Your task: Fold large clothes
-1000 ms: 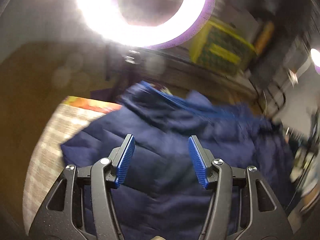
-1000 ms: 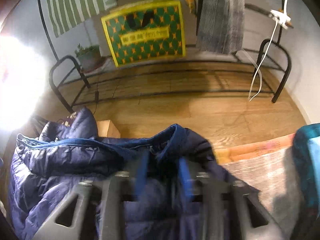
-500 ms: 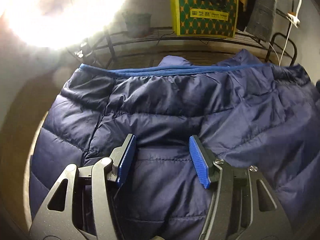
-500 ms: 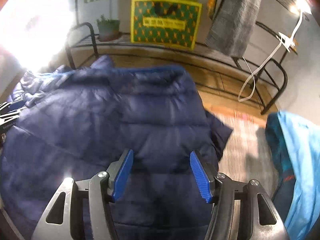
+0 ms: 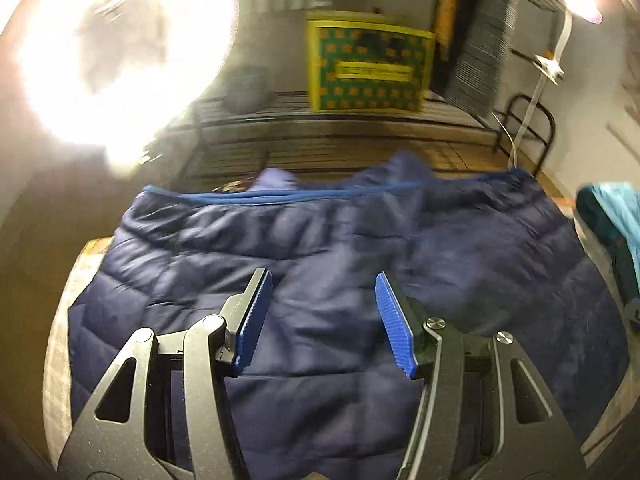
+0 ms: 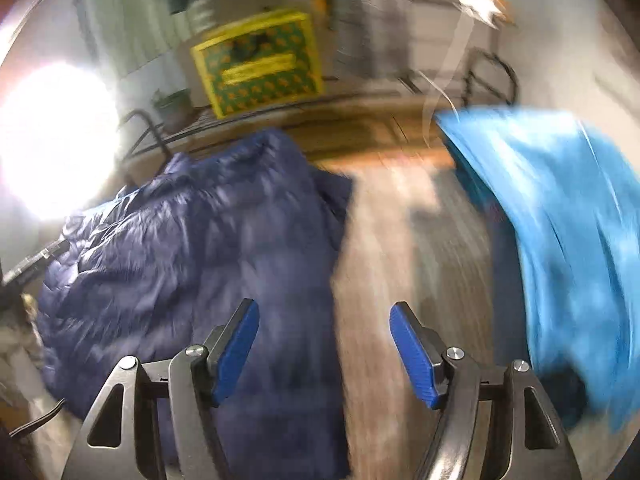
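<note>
The left gripper point(image 5: 322, 322) hovers over the navy quilted down jacket point(image 5: 320, 272), jaws spread wide and holding nothing; its blue ribbed pads point(image 5: 254, 322) stand clear of the fabric. The jacket lies spread on a grey woven mat point(image 5: 60, 344) on the wooden floor, its blue-trimmed edge point(image 5: 320, 196) running across the far side. In the right wrist view the jacket point(image 6: 180, 248) occupies the left half, bare mat point(image 6: 400, 260) lies in the middle, and a bright blue garment point(image 6: 560, 240) lies at the right, apart from the jacket. The right gripper point(image 6: 324, 352) is also fully open and empty, positioned over the jacket's right edge and the mat beside it. Both views are motion-blurred, so fine seam detail cannot be read. The step in hand appears to be choosing grasp points for a fold. Recommended procedure: lower each gripper onto a matching point on one jacket edge, pinch only the upper layers, close firmly because the slick padded shell is likely to slip, then lift both sides evenly and carry the edge across.
</note>
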`<state>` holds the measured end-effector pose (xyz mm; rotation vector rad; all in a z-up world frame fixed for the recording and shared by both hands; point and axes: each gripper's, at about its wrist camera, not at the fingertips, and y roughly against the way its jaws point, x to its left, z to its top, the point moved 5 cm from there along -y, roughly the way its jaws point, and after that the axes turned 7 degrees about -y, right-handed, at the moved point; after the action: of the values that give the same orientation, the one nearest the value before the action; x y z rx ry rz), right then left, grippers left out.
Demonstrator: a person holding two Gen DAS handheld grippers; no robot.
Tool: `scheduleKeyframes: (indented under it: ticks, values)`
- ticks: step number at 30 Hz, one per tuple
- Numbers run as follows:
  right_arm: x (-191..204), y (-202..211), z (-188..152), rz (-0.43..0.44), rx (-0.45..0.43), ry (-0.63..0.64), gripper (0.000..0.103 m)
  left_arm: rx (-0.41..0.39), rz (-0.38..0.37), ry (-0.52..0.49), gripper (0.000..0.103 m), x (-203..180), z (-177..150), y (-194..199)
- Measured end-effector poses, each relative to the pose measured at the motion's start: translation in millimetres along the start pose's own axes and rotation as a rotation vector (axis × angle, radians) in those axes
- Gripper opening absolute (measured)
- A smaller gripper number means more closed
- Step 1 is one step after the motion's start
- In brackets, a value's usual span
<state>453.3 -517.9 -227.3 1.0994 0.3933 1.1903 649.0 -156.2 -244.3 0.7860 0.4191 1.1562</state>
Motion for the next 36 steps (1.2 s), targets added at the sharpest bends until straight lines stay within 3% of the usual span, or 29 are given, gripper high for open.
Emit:
scheduleKeyframes:
  ticks: [4, 7, 10, 13, 17, 18, 21, 23, 28, 31, 33, 36]
  values:
    - [-25, 0, -40, 0.075, 0.057, -0.141, 0.083, 0.036, 0.042, -0.044, 0.056, -20, 0, -22]
    - [-34, -10, -53, 0.117, 0.077, -0.23, 0.085, 0.094, 0.05, -0.029, 0.056, -22, -16, -45]
    - [-25, -11, -56, 0.204, 0.073, -0.283, 0.086, 0.086, 0.055, -0.025, 0.056, -23, -25, -54]
    - [-13, -16, -62, 0.287, 0.081, -0.336, 0.085, 0.103, 0.043, 0.002, 0.055, -15, -23, -50]
    - [2, -26, -65, 0.388, 0.085, -0.428, 0.084, 0.035, -0.021, 0.088, 0.051, -8, -23, -3]
    - [5, -30, -64, 0.392, 0.074, -0.445, 0.078, 0.023, -0.036, 0.073, 0.051, -13, -24, 6]
    - [14, -39, -60, 0.338, 0.064, -0.415, 0.033, 0.03, -0.06, 0.018, 0.051, -33, -38, 19]
    - [16, -34, -58, 0.33, 0.037, -0.405, 0.021, 0.05, -0.069, -0.007, 0.051, -44, -48, 16]
    - [42, -3, -45, 0.218, -0.061, -0.224, 0.011, 0.026, 0.016, -0.088, 0.051, -64, -68, 1]
    - [62, 14, -38, 0.154, -0.104, -0.127, 0.01, 0.052, -0.011, -0.074, 0.051, -58, -66, 4]
    - [74, 25, -33, 0.144, -0.128, -0.082, 0.009, 0.07, -0.046, -0.019, 0.051, -43, -66, 19]
    - [92, 44, -24, 0.132, -0.17, -0.004, 0.009, 0.036, -0.077, 0.087, 0.051, -8, -73, 64]
